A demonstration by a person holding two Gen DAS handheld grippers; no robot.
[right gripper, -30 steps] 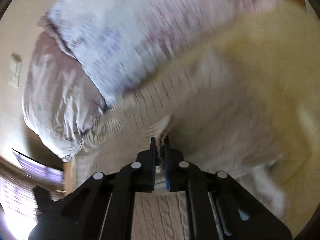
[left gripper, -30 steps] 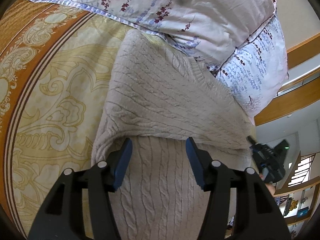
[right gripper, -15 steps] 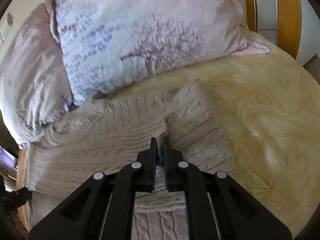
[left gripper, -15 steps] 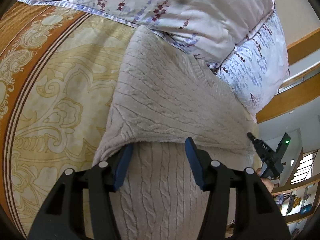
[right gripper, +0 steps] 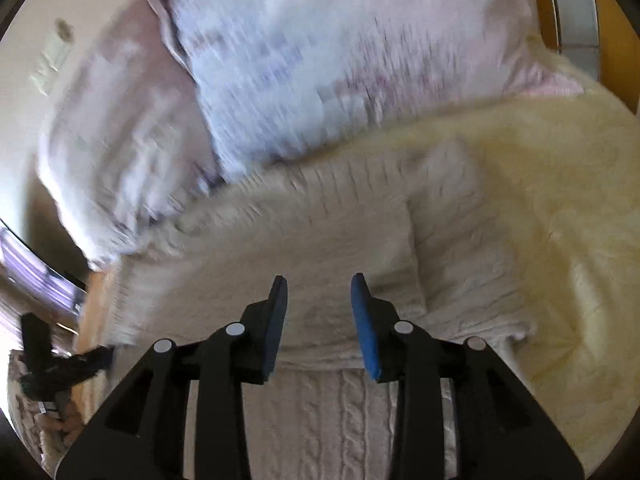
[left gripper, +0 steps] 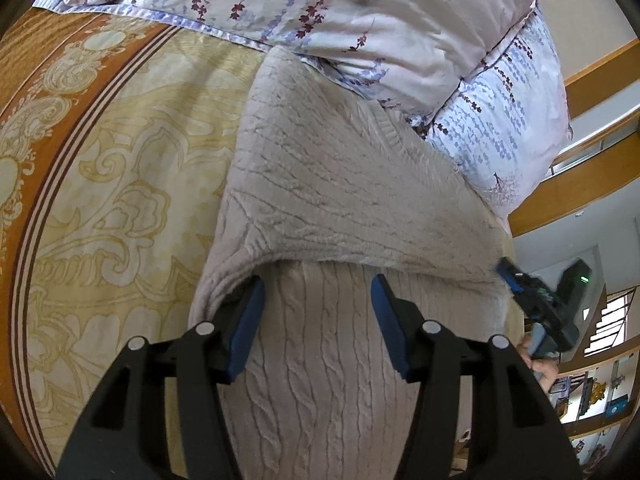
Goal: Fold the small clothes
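A cream cable-knit sweater (left gripper: pixel 340 184) lies on the bed with its far part folded back over the near part, the folded edge running across just beyond my fingers. My left gripper (left gripper: pixel 318 292) is open and empty, hovering over the sweater at that fold edge. My right gripper (right gripper: pixel 319 294) is open and empty above the same sweater (right gripper: pixel 312 240); this view is motion-blurred. The right gripper also shows at the right edge of the left wrist view (left gripper: pixel 540 304).
A yellow and orange patterned bedspread (left gripper: pixel 100 168) covers the bed. Two floral pillows (left gripper: pixel 360 12) lie against the sweater's far edge, also seen in the right wrist view (right gripper: pixel 320 52). A wooden headboard (left gripper: pixel 592 92) stands behind them.
My right gripper has opened and let go of the sweater's edge, which now lies folded flat. My left gripper stays open and has hardly moved.
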